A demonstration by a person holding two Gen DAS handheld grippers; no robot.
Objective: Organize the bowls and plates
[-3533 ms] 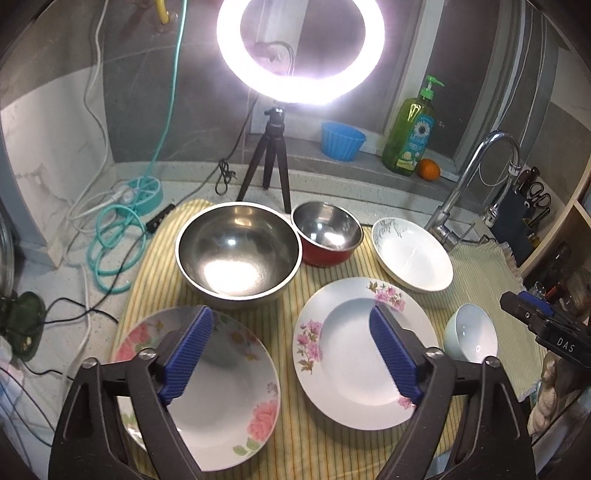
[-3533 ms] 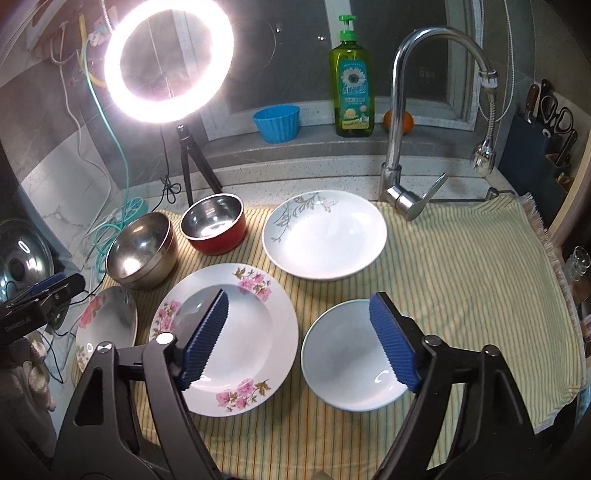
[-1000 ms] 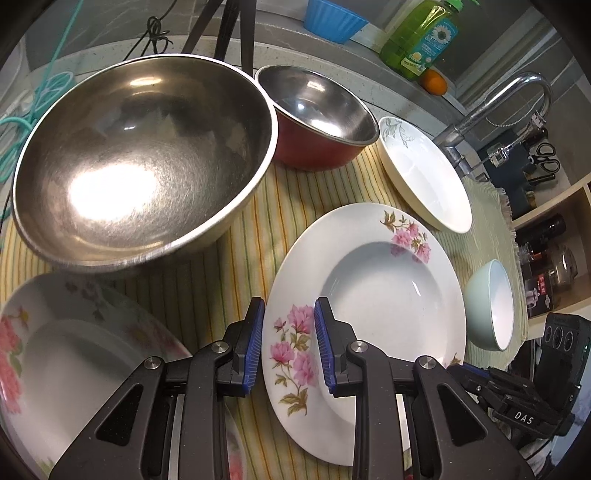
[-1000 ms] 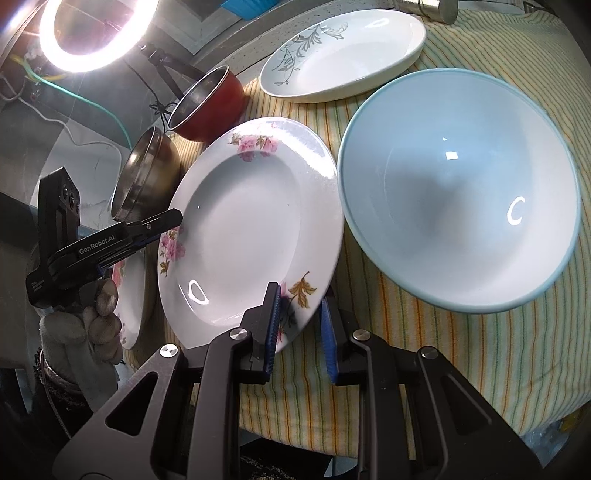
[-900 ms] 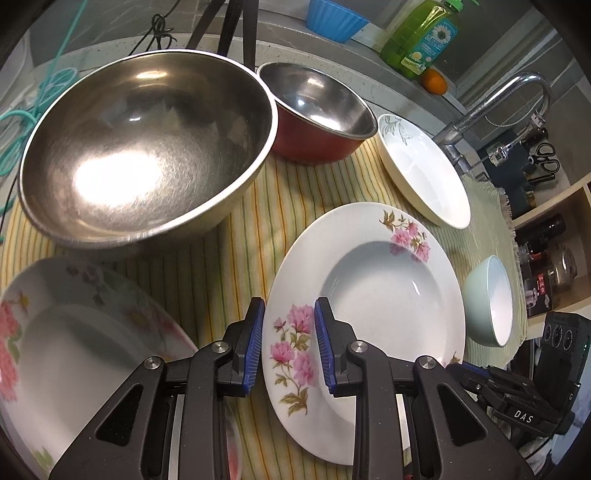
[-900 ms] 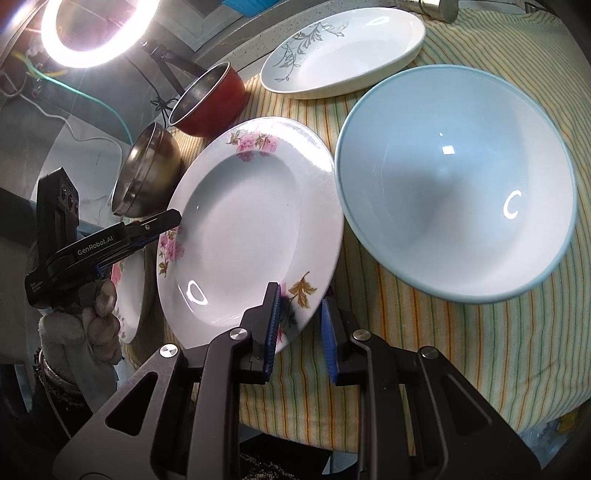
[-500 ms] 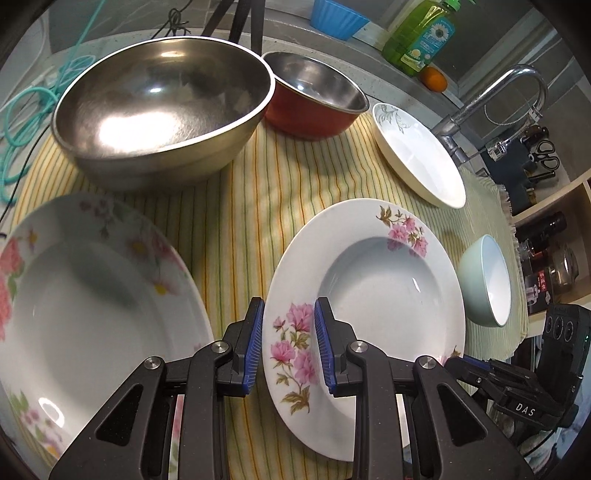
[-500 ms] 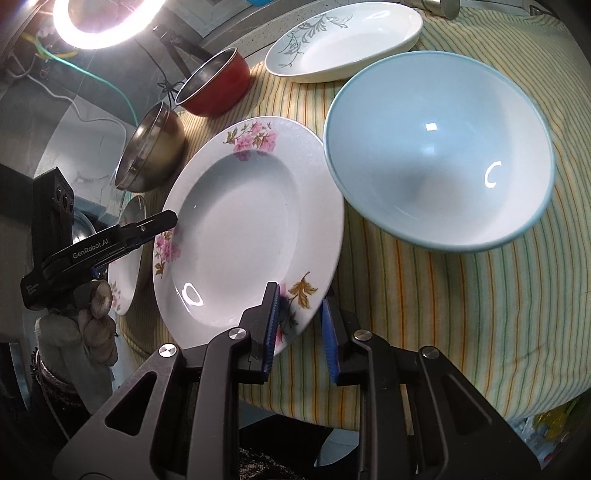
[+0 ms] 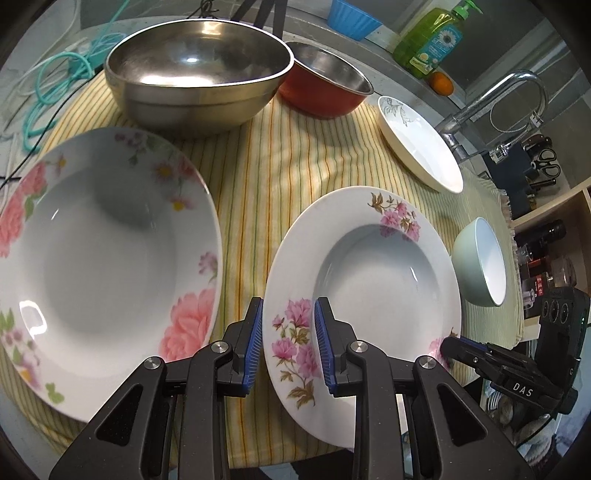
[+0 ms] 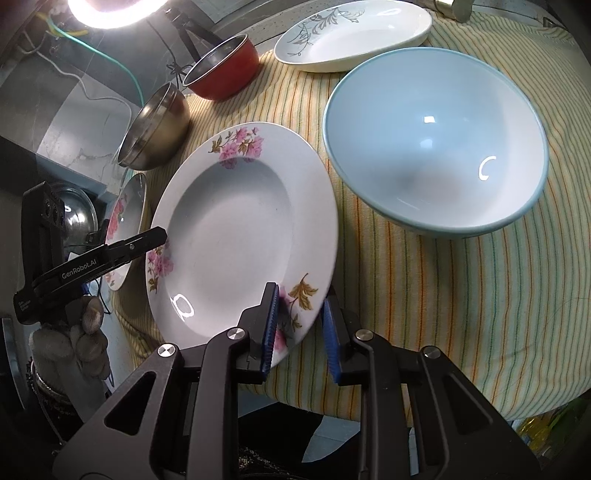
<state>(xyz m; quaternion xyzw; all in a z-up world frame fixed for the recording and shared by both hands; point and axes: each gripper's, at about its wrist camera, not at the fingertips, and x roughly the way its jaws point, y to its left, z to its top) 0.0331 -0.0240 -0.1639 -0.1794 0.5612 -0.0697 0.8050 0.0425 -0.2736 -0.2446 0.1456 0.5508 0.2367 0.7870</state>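
Note:
Both grippers are shut on the rim of the pink-flowered plate (image 9: 373, 273), which is lifted off the striped cloth. My left gripper (image 9: 288, 339) holds its near-left rim; my right gripper (image 10: 299, 325) holds the opposite rim of that plate (image 10: 236, 236). A second floral plate (image 9: 99, 251) lies to the left on the cloth. The light blue bowl (image 10: 436, 151) sits right of the held plate. A large steel bowl (image 9: 195, 77), a red bowl (image 9: 325, 88) and a white leaf-pattern plate (image 9: 421, 147) stand behind.
The yellow striped cloth (image 9: 280, 155) covers the counter. A faucet (image 9: 498, 99), soap bottle (image 9: 428, 37), orange and blue cup (image 9: 351, 18) stand at the back. Teal cable (image 9: 55, 88) lies far left. Shelves with bottles (image 9: 546, 258) are at the right.
Both grippers closed on the pink-flowered plate and have raised it; the views have pulled up and back, and the second floral plate shows fully at the left.

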